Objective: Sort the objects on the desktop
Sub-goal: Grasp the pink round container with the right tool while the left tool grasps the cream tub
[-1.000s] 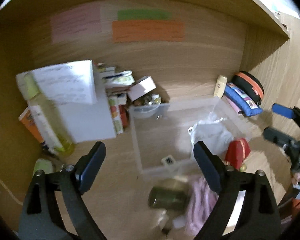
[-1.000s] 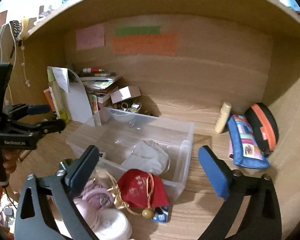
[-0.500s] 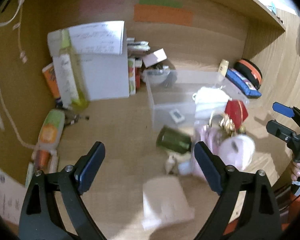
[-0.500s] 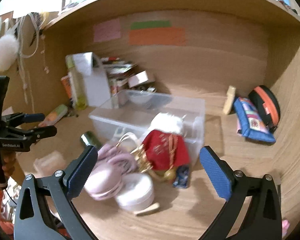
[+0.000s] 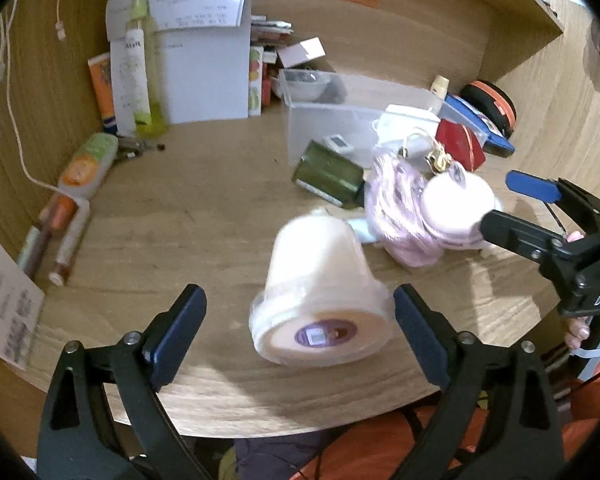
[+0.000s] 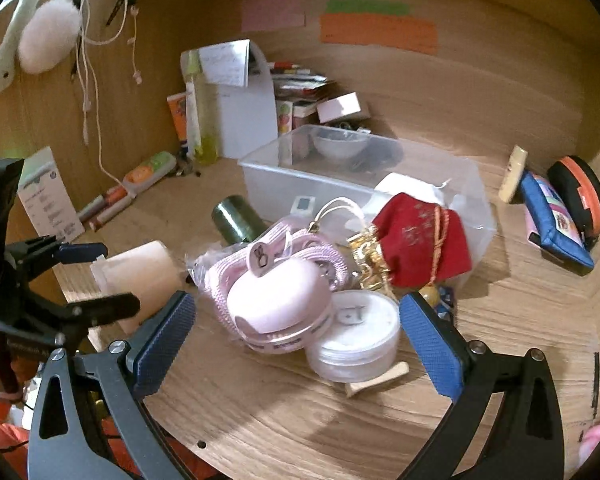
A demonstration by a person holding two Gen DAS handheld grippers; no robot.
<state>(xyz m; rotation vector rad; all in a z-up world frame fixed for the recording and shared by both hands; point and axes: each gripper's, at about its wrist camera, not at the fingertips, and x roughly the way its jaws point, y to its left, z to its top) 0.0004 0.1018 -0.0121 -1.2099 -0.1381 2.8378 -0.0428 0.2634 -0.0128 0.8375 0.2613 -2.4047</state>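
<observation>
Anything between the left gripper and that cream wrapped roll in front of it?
Nothing visible. The left gripper, jaws opening, already has the cream wrapped roll lying between its fingers, pads not touching it. The green cylinder and pink corded case lie beyond it.

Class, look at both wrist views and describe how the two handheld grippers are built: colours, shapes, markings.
Each gripper, left gripper and right gripper, has two black, angular arms with triangular cut-outs and silver screws, tipped with blue textured pads. White lettering marks the right one's black body, partly legible. Orange clothing shows below the desk edge.
</observation>
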